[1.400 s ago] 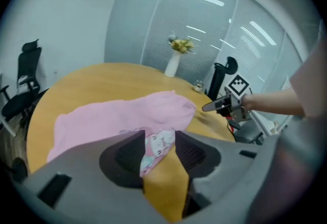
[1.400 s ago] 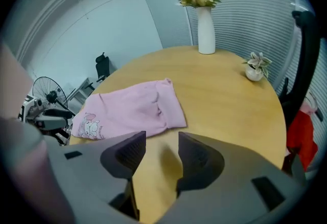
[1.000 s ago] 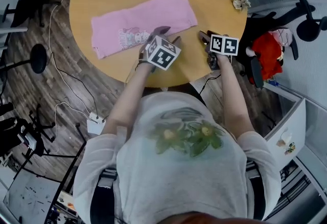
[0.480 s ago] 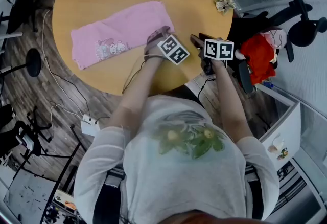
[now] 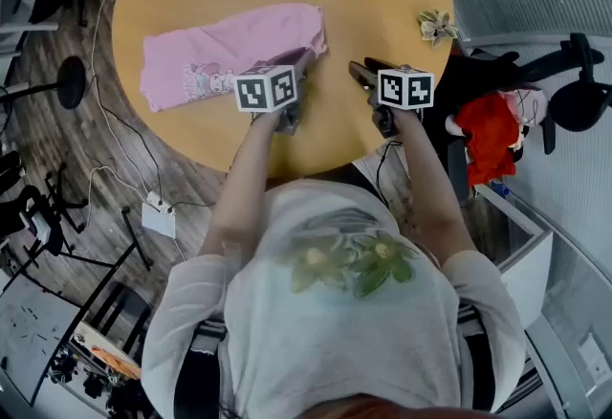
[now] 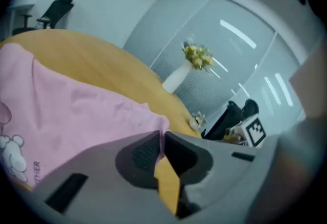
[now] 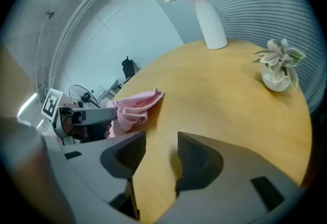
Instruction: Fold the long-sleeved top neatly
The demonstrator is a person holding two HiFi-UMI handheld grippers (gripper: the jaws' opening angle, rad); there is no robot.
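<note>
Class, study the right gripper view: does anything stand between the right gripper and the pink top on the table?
Nothing visible does. Only bare table lies between the open right gripper and the pink top; the vase and small plant stand away from that path.

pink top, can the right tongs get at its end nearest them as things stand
Probably yes: the right tongs stand open over the bare wooden table, and the pink top has its bunched end just ahead of them, with nothing between.
</note>
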